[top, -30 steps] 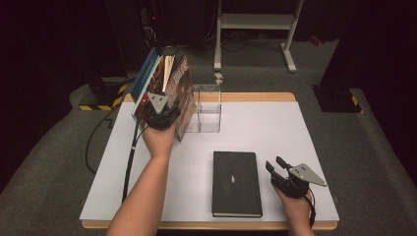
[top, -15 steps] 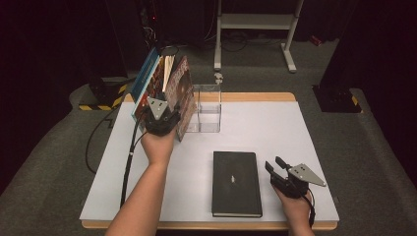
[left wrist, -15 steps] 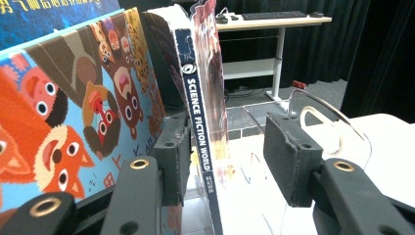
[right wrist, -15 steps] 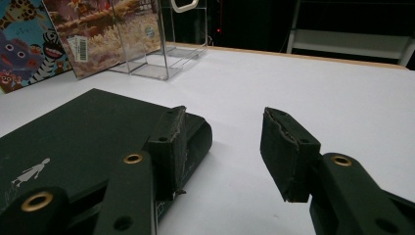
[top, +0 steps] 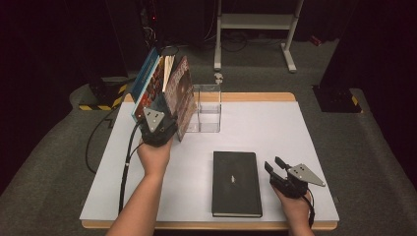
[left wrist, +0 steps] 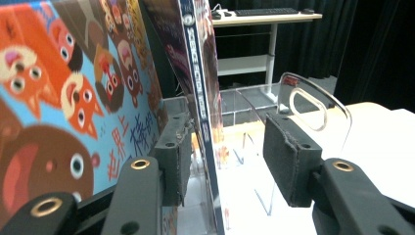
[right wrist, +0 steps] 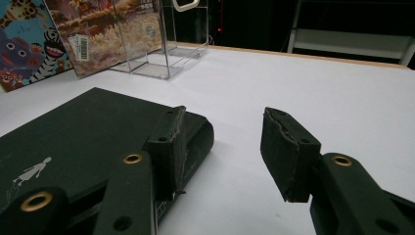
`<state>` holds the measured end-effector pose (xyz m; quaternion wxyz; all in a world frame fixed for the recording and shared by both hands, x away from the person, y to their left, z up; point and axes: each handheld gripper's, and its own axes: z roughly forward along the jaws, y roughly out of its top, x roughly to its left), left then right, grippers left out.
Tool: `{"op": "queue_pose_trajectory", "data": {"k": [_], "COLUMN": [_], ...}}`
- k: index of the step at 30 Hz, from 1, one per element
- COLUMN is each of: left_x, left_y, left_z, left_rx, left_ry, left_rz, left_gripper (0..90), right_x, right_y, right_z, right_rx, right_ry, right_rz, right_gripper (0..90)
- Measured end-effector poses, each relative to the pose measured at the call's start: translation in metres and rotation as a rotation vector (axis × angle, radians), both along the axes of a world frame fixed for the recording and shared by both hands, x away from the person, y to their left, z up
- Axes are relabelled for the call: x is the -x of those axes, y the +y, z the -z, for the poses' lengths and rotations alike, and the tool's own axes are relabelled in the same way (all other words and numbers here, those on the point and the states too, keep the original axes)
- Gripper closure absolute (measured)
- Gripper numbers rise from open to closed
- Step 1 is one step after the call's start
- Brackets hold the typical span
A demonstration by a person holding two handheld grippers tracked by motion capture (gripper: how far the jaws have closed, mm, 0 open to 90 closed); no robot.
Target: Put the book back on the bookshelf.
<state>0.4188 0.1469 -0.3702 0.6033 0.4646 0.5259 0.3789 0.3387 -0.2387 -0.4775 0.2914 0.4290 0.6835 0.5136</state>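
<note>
Several picture books lean at the left end of a clear acrylic stand. The outer one is a blue book with cartoon animals. A thin dark book stands next to it. My left gripper is open at the books' near edge. The dark book's spine is between its jaws, close to the left pad, and the right pad is clear of it. A black book lies flat at the front. My right gripper is open at its right edge, one jaw over the book's corner.
The white table has a wooden rim. The left gripper's black cable trails over the table's left side. A white metal frame stands on the floor behind, and a yellow-and-black striped block lies at the left.
My left gripper has drawn back a little toward the table's near side along the books. The right gripper and the black book have not moved.
</note>
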Motion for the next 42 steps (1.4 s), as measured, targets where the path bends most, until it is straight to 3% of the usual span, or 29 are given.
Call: {"op": "queue_pose_trajectory", "data": {"k": [13, 26, 28, 30, 33, 36, 42], "left_x": [0.031, 0.055, 0.059, 0.063, 0.069, 0.075, 0.091], "left_y": [-0.003, -0.006, -0.006, -0.005, -0.003, -0.001, -0.003], "left_z": [0.020, 0.050, 0.057, 0.063, 0.071, 0.081, 0.096], "left_rx": [-0.020, -0.035, -0.056, -0.039, -0.030, -0.014, 0.014], "left_ry": [0.029, 0.106, 0.122, 0.124, 0.147, 0.200, 0.271], "left_rz": [0.087, 0.197, 0.217, 0.233, 0.259, 0.291, 0.358], "left_gripper": [54.2, 52.6, 51.8, 49.1, 44.2, 39.7, 37.6], "right_x": [0.000, 0.000, 0.000, 0.000, 0.000, 0.000, 0.002], "right_y": [0.002, 0.003, 0.003, 0.003, 0.004, 0.004, 0.008], "right_z": [0.001, 0.001, 0.001, 0.001, 0.001, 0.002, 0.002], "right_rx": [0.007, 0.012, 0.013, 0.016, 0.018, 0.020, 0.030], "right_ry": [0.003, 0.003, 0.004, 0.004, 0.004, 0.008, 0.019], "right_rz": [-0.003, -0.005, -0.006, -0.006, -0.008, -0.010, -0.017], "right_gripper": [51.7, 51.7, 51.7, 51.6, 51.6, 51.5, 50.8]}}
